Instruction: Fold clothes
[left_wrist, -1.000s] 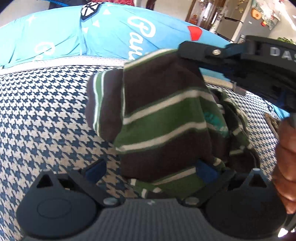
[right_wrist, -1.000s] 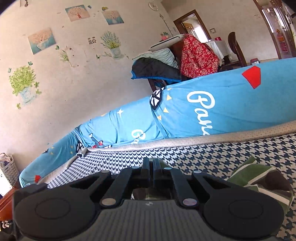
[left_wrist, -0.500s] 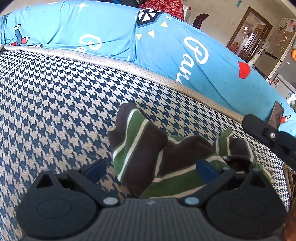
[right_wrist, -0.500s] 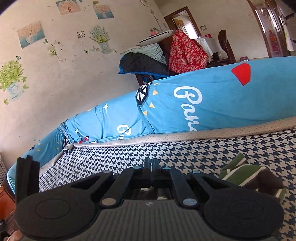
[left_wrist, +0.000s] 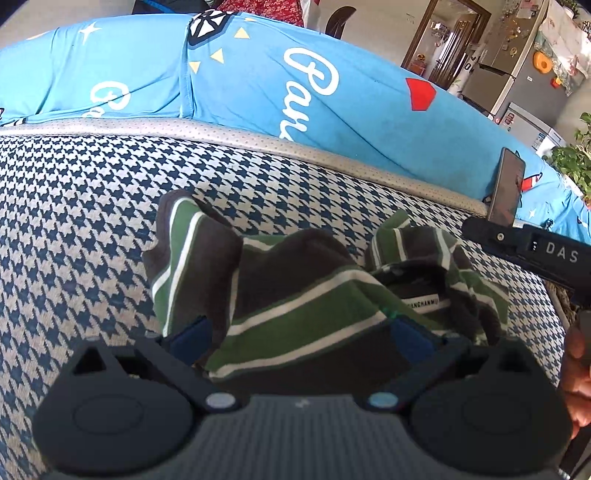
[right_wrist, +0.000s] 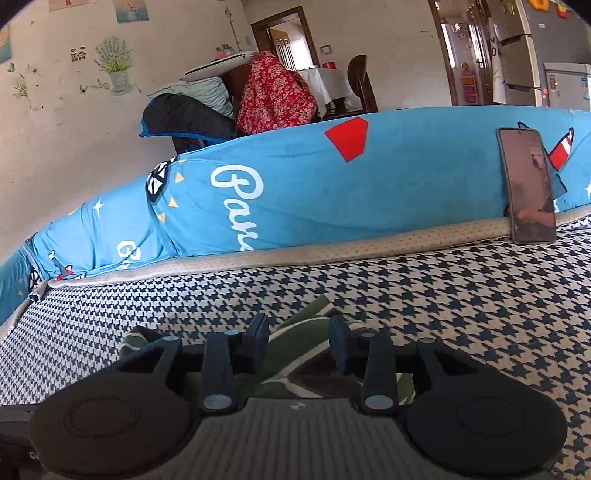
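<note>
So we're looking down our left tongs (left_wrist: 299, 332) and the striped shirt (left_wrist: 295, 295) is lying crumpled on the houndstooth mattress (left_wrist: 74, 221), bunched up right between the two blue pads (left_wrist: 190, 334). The left tongs are standing spread wide; the cloth is sitting in the gap, and the pads aren't squeezing it as far as we can see. The shirt is dark brown with green and white stripes, and its neck label is facing up just ahead of the right-hand pad. One sleeve-ish lump is poking up ahead and to the left of the tongs.

Our right tongs (right_wrist: 298, 341) are opening, with a clear gap between the fingers (right_wrist: 258, 339), and a fold of the same shirt is lying between and just under them, not pinched. In the left view we're also catching the right tongs' black body off to the right, above the shirt's collar end, with a bit of the hand (left_wrist: 576, 369) at the edge.

Beyond both tongs, the blue printed bolster (right_wrist: 332, 192) is running along the far side of the mattress, and a phone (right_wrist: 526, 184) is leaning upright against it, ahead and to the right of the right tongs.
</note>
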